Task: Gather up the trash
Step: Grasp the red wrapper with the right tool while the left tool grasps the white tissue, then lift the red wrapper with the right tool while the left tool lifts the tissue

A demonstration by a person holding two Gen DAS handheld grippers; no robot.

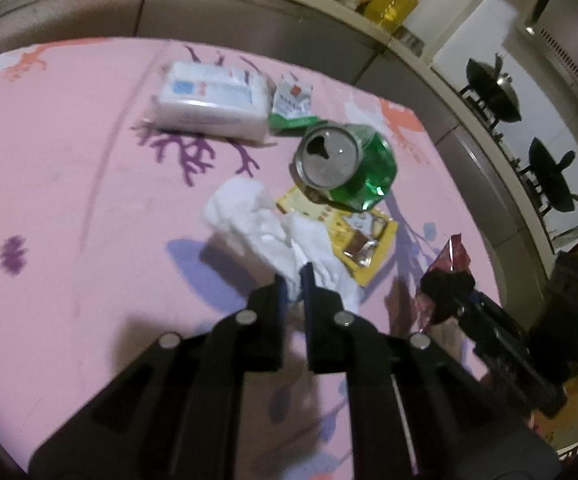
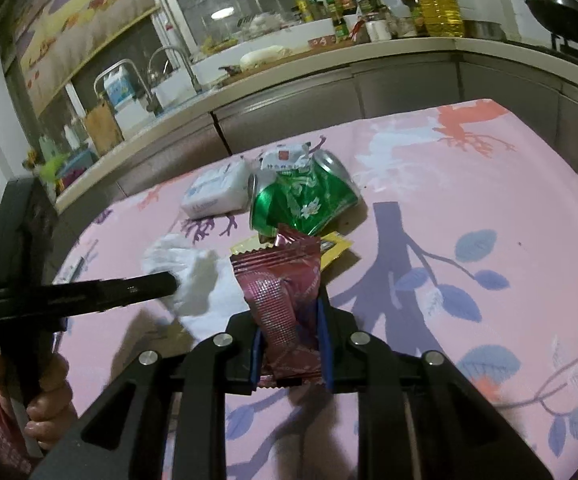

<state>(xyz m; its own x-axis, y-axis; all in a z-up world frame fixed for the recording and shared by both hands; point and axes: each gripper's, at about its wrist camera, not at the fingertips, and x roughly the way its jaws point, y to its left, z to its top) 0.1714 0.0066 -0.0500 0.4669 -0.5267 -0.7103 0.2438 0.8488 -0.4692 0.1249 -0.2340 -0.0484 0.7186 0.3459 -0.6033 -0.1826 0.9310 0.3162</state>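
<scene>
Between the right gripper's (image 2: 291, 330) blue pads, a crinkled red wrapper (image 2: 285, 300) is clamped tight and stands up over the pink tablecloth (image 2: 469, 184). Just ahead of it lies a crushed green can (image 2: 305, 200) on its side, with a yellow packet (image 2: 331, 246) tucked beneath. Over to its left, the left gripper (image 1: 293, 280) has its jaws pinched on the near edge of a crumpled white tissue (image 1: 257, 220), can and yellow packet just beyond it.
</scene>
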